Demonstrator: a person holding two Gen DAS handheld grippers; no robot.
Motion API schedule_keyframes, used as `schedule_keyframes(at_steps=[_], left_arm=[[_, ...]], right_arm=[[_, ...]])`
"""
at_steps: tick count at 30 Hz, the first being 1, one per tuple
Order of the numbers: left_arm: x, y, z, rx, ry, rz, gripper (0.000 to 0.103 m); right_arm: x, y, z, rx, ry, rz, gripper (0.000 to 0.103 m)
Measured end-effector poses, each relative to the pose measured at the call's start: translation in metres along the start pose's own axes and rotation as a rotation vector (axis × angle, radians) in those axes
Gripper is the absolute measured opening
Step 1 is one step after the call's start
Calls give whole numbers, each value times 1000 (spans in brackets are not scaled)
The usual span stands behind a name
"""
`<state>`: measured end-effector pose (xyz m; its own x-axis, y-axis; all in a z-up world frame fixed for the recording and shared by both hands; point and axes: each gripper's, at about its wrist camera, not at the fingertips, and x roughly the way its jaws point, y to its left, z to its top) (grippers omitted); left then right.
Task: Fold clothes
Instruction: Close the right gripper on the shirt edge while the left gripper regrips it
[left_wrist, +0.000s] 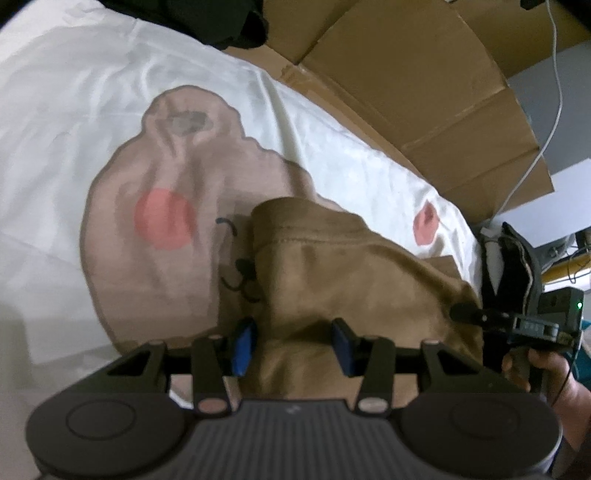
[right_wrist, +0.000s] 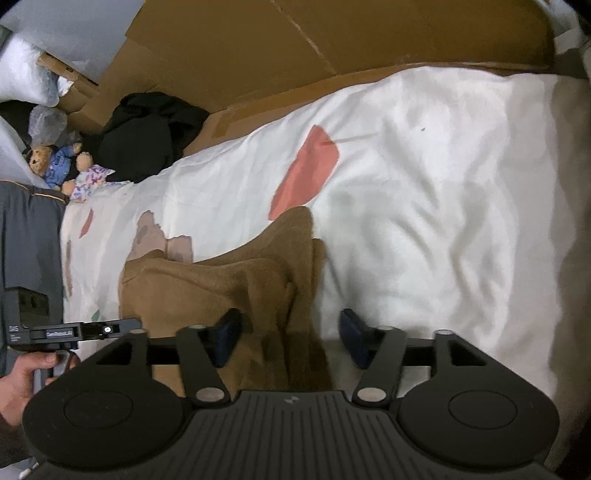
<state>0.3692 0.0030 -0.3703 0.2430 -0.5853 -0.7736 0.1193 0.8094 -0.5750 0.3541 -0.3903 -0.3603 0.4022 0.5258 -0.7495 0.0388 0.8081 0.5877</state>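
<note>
While both tools point down at the bed (right_wrist: 424, 155), the brown garment (left_wrist: 332, 258) lies bunched on the white printed sheet, right under them. Left tool (left_wrist: 293, 341): jaws partly apart with cloth bulging up between them; can't tell if the pads actually pinch it. Right tool (right_wrist: 291, 338): jaws spread wide, the garment's right-hand edge running between them, pads not pressing on it, so it looks released. From the right wrist view the cloth's long axis runs left from that edge toward the left tool, with bare sheet to the right. Left tool sits over the bulk, so it's nearer; right is at the margin. Next grab likely needs an edge or corner. Black clothing (right_wrist: 147, 136) and cardboard (right_wrist: 258, 48) lie beyond the bed.
</note>
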Motion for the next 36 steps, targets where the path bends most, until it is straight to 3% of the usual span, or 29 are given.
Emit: schedule_keyframes(at_steps=[8, 12, 21, 24, 26, 31, 36], left_arm=[[6, -6, 2, 7, -9, -6, 47], [9, -8, 4, 13, -14, -15, 45], [13, -6, 7, 2, -31, -41, 40], [12, -10, 6, 16, -30, -29, 38], [11, -11, 6, 14, -13, -32, 30], [11, -11, 4, 32, 13, -40, 29], [16, -12, 5, 40, 8, -34, 31]], right_arm=[[5, 4, 0, -5, -21, 0, 71], [12, 10, 4, -45, 10, 0, 70], [18, 11, 6, -43, -11, 3, 58], [18, 17, 8, -65, 6, -30, 48], [18, 19, 9, -78, 29, -27, 40], [17, 16, 9, -83, 80, -7, 39], [18, 10, 8, -45, 80, 13, 41]])
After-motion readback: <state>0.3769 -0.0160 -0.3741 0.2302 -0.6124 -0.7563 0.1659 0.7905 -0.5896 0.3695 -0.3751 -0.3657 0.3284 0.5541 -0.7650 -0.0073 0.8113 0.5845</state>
